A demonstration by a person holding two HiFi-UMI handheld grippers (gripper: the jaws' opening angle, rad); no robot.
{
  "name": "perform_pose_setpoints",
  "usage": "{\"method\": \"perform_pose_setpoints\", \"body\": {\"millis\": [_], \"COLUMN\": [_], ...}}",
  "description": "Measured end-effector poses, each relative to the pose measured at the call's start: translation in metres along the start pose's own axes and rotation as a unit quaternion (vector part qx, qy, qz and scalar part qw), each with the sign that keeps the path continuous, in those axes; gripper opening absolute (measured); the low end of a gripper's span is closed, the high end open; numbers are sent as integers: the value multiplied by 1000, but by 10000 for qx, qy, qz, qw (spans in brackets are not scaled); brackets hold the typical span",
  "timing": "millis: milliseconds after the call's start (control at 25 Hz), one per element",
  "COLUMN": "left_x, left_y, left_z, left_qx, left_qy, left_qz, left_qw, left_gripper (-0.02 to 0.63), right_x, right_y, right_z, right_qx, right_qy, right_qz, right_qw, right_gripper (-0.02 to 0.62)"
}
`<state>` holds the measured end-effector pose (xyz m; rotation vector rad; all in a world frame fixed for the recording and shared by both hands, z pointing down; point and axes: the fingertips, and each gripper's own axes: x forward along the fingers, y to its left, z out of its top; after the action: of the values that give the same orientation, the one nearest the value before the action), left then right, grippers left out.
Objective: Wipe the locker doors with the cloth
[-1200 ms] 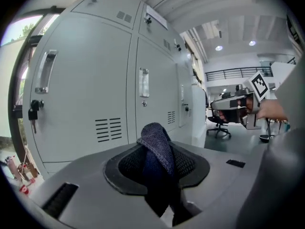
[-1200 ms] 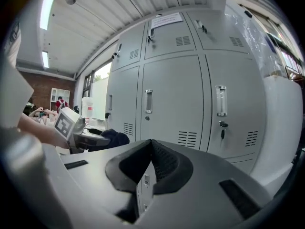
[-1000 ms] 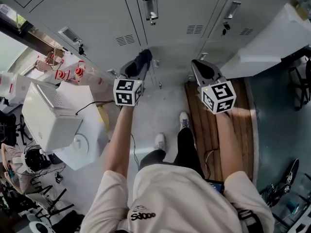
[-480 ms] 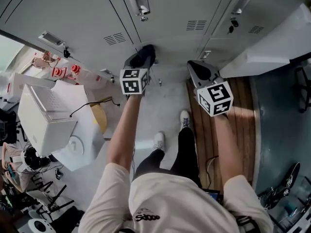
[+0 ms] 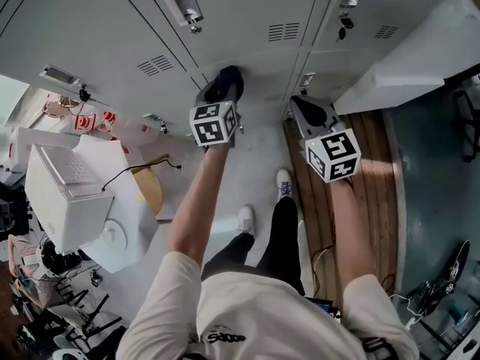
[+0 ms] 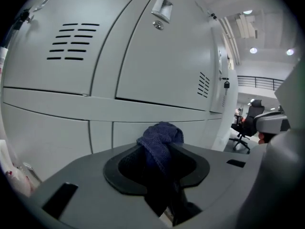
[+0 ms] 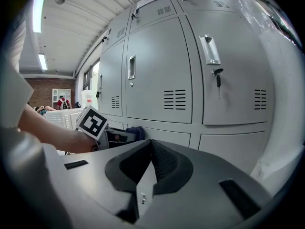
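Note:
A dark blue cloth (image 5: 225, 82) is bunched in my left gripper (image 5: 222, 90), which is shut on it. The cloth (image 6: 160, 138) sticks out past the jaws, close to the lower panel of the grey locker doors (image 6: 157, 66); whether it touches the metal I cannot tell. My right gripper (image 5: 307, 109) hangs to the right, shut and with nothing in it, pointing at the lower lockers (image 7: 157, 70). In the right gripper view my right gripper (image 7: 151, 149) faces the lockers, and the cloth (image 7: 136, 132) shows at the left by the marker cube (image 7: 92, 122).
A white box-like appliance (image 5: 64, 193) and clutter stand at the left. A wooden platform (image 5: 375, 186) lies on the floor at the right, under a slanted white panel (image 5: 409, 66). The person's white shoes (image 5: 245, 217) stand below the grippers. An office chair (image 6: 245, 123) is far right.
My left gripper has moved forward and slightly right with the cloth, nearer the lockers. The head view has swung, so the lockers sit more to the left. The right gripper has hardly moved.

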<state>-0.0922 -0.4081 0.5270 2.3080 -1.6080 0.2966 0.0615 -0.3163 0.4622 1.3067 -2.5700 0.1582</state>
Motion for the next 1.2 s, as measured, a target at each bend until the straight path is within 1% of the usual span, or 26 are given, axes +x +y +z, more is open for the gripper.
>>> {"method": "perform_pose_setpoints", "body": {"millis": [80,200,280,400,480,600,760,840,920,1080,1200], "left_x": [9,25,37,55,67,83,98,102,103,88,69], "left_y": [-19,-53,-76,-104,-122,-147,-167,-166,-156,-109,-74], "left_z": [1,8,12,13,11,8,-3,-16,-31,-39,-43], "left_qx": [-31,34,132,388,479,507,356,259,248,240,250], "left_qy": [-31,-85,-107,-95,-65,-38,-30,30,94,45,78], "left_qz": [-168,-526,-740,-912,-1037,-1226,-1375,-1331,-1166,-670,-431], "left_qw": [9998,9986,9971,9950,9934,9911,9899,9908,9928,9975,9987], "left_gripper": [138,138,138,138,138,138,138,138,138,138,138], "right_x": [-9,-23,-33,-47,-56,-69,-83,-86,-85,-76,-66], "right_y": [-8,-26,-39,-54,-61,-70,-79,-82,-81,-73,-61], "right_z": [-4,-10,-12,-16,-20,-27,-41,-49,-56,-61,-59], "right_qx": [19,33,61,115,157,157,204,255,272,232,280], "right_qy": [27,90,127,161,204,304,443,497,543,518,477], "right_qz": [-117,-317,-467,-645,-742,-843,-942,-983,-973,-834,-749], "right_qw": [9999,9994,9988,9977,9969,9959,9944,9936,9934,9949,9957], "right_gripper": [6,6,6,6,6,6,6,6,6,6,6]}}
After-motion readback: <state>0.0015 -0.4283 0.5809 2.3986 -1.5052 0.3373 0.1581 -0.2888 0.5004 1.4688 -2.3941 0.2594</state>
